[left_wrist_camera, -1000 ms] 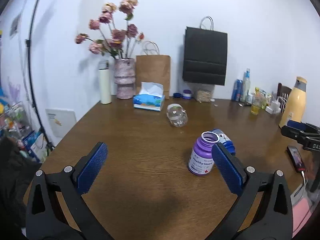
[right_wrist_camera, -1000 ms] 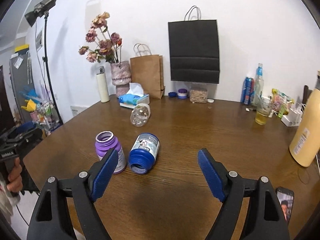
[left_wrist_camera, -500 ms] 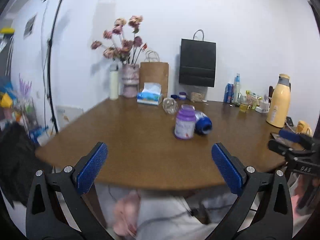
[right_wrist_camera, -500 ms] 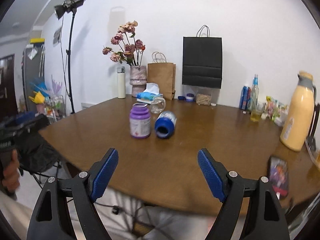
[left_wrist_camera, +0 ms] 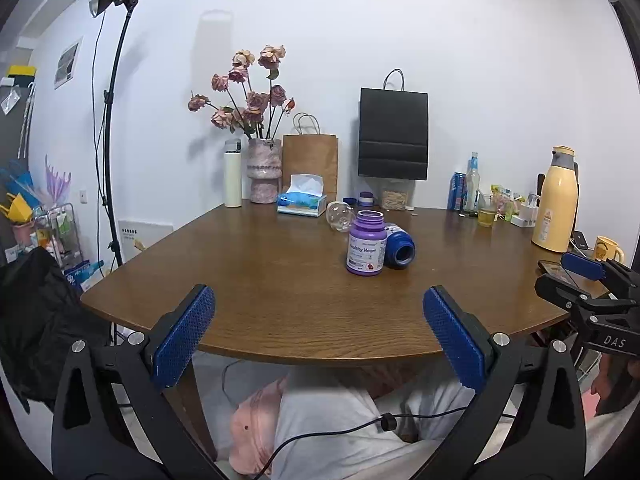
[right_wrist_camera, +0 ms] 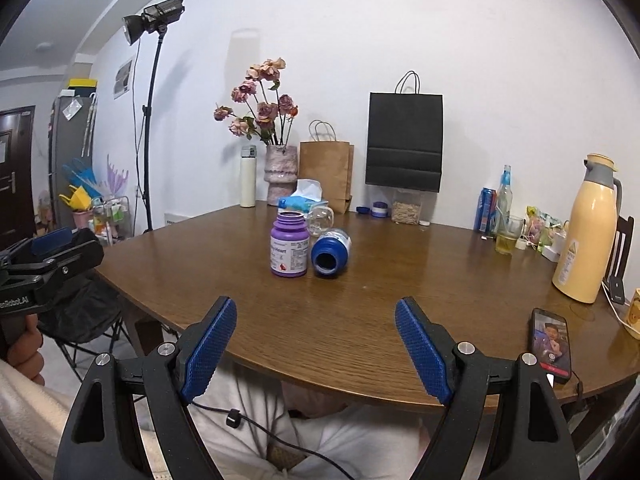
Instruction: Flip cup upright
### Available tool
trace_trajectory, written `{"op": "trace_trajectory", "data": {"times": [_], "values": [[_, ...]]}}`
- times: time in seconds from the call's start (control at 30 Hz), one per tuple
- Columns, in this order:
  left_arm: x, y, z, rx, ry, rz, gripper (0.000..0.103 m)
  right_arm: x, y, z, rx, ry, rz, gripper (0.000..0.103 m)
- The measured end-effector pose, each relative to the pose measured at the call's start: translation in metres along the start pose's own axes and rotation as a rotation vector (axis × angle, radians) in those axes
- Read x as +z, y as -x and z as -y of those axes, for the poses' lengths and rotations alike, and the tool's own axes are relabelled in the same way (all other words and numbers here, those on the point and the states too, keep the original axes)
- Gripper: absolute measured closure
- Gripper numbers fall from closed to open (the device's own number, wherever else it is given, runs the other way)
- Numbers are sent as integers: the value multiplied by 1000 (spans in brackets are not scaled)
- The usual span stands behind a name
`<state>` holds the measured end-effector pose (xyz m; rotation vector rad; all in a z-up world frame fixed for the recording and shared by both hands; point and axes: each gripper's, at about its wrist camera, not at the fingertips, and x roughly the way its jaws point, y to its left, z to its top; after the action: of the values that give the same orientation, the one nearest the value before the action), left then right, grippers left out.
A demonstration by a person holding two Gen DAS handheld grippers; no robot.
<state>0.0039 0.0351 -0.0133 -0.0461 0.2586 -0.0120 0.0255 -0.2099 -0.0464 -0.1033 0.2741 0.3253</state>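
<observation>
A purple open bottle (left_wrist_camera: 366,244) (right_wrist_camera: 289,244) stands upright mid-table. A blue bottle (left_wrist_camera: 398,245) (right_wrist_camera: 330,252) lies on its side right beside it, its open mouth facing me. A clear glass cup (left_wrist_camera: 340,217) (right_wrist_camera: 321,220) lies on its side behind them. My left gripper (left_wrist_camera: 316,336) is open and empty, held back at the table's near edge. My right gripper (right_wrist_camera: 316,344) is open and empty too, at the near edge. Each gripper shows at the edge of the other's view.
Round wooden table (left_wrist_camera: 280,280). At the back stand a flower vase (left_wrist_camera: 263,170), a white flask (left_wrist_camera: 233,173), a tissue box (left_wrist_camera: 302,200), a brown bag (left_wrist_camera: 310,168) and a black bag (left_wrist_camera: 393,132). Right: yellow thermos (right_wrist_camera: 586,228), glass of drink (right_wrist_camera: 506,235), phone (right_wrist_camera: 551,344). My lap lies below the edge.
Both grippers have pulled back and lowered from over the table to its near edge. The bottles now sit farther off. Nothing on the table moved.
</observation>
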Motion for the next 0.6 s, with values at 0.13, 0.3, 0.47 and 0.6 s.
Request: {"op": "trace_trajectory", "data": {"times": [0.13,0.3,0.47,0.6], "values": [[0,0,1,-7,-2,-1,0,2,-2,1,2,-3,-8,17],[0,0,1,-6,-1,-1,0,1,-3,4,-3,-14,-13,17],[0,0,2,-5,-1,-1,0,1,-2,5,-5,-18,-14,17],[0,0,2,-6,-1,-1,0,1,-2,4,-4,-14,-14,17]]}}
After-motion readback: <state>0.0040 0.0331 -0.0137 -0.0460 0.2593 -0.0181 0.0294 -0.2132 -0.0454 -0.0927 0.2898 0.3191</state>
